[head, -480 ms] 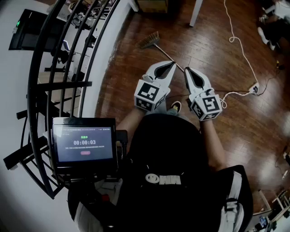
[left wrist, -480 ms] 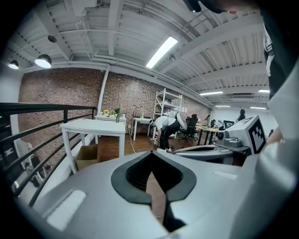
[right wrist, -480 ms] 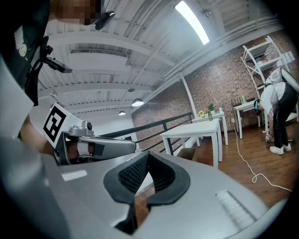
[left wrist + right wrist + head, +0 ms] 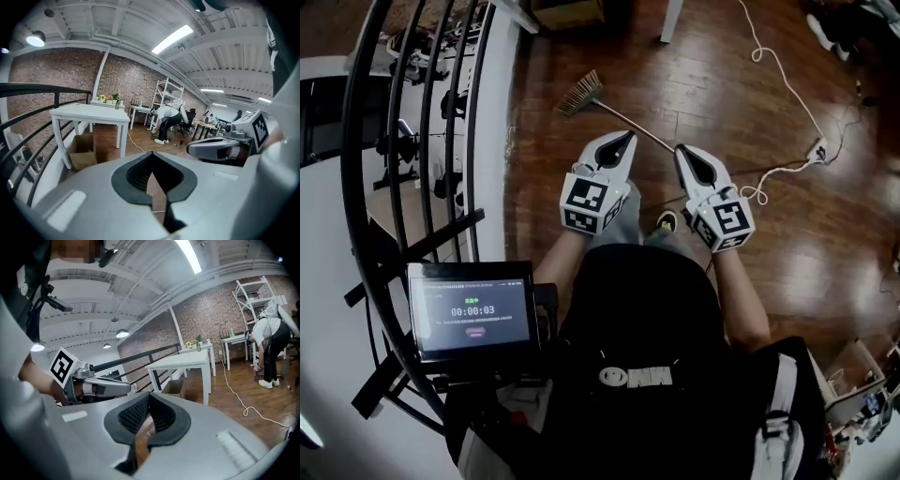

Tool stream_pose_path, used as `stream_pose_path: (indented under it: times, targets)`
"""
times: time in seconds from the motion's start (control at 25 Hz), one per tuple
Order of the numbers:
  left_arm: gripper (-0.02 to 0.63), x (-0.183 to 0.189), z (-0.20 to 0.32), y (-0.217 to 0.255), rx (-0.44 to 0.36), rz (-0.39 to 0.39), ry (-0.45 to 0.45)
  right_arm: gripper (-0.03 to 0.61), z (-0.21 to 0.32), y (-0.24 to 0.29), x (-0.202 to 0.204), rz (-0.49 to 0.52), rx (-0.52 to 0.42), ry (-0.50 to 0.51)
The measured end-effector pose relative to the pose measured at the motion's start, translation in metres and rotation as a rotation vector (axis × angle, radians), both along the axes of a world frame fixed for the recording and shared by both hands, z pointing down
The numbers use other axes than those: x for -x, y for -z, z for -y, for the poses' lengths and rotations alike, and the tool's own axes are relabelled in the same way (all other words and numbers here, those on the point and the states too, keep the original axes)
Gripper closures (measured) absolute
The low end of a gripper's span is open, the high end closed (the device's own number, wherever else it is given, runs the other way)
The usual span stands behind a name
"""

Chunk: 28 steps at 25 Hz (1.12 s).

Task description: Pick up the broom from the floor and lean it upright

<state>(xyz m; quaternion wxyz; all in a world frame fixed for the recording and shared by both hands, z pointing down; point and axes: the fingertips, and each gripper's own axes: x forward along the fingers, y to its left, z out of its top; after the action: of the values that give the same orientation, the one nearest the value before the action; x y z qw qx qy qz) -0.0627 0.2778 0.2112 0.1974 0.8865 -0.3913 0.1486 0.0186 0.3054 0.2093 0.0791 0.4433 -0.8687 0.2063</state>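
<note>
Dark wooden floor [image 4: 750, 234] beside the black railing [image 4: 412, 141]: the broom [image 4: 614, 112] lies flat, bristles [image 4: 579, 94] toward the railing, handle [image 4: 642, 129] slanting away under the grippers; left gripper [image 4: 624, 139] and right gripper [image 4: 683, 152] both clamped shut, empty; the right, farther from the railing, looks nearer the handle.

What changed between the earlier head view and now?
Only the camera swung: the broom, the left tool and the right tool slid slightly left in the picture. Nothing was grasped or released. The broom still lies on the floor, and both tools stay shut and empty over its handle.
</note>
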Motion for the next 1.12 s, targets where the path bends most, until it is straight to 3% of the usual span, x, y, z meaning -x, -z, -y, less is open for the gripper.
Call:
stream_pose_path:
  times: [0.12, 0.36, 0.64, 0.88, 0.96, 1.08, 1.12]
  targets:
    - [0.597, -0.001, 0.003, -0.008, 0.007, 0.017, -0.046, 0.574, 0.003, -0.001, -0.003, -0.032, -0.004, -0.011]
    - [0.597, 0.011, 0.069, -0.053, 0.096, 0.02, -0.195, 0.574, 0.076, -0.027, 0.002, -0.072, 0.044, -0.085]
    - [0.597, -0.001, 0.063, -0.084, 0.128, 0.08, -0.358, 0.574, 0.08, -0.016, -0.022, -0.062, 0.039, -0.178]
    - [0.597, -0.042, 0.051, -0.182, 0.175, 0.298, -0.64, 0.574, 0.086, -0.08, -0.057, 0.054, 0.136, -0.205]
    - [0.595, -0.055, 0.053, -0.22, 0.22, 0.325, -0.698, 0.574, 0.093, -0.117, -0.072, 0.038, 0.164, -0.183]
    - [0.412, -0.075, 0.072, -0.291, 0.252, 0.378, -0.742, 0.574, 0.115, -0.176, -0.096, 0.016, 0.194, -0.183]
    - [0.396, -0.079, 0.076, -0.317, 0.248, 0.419, -0.768, 0.574, 0.119, -0.194, -0.1, 0.021, 0.208, -0.189]
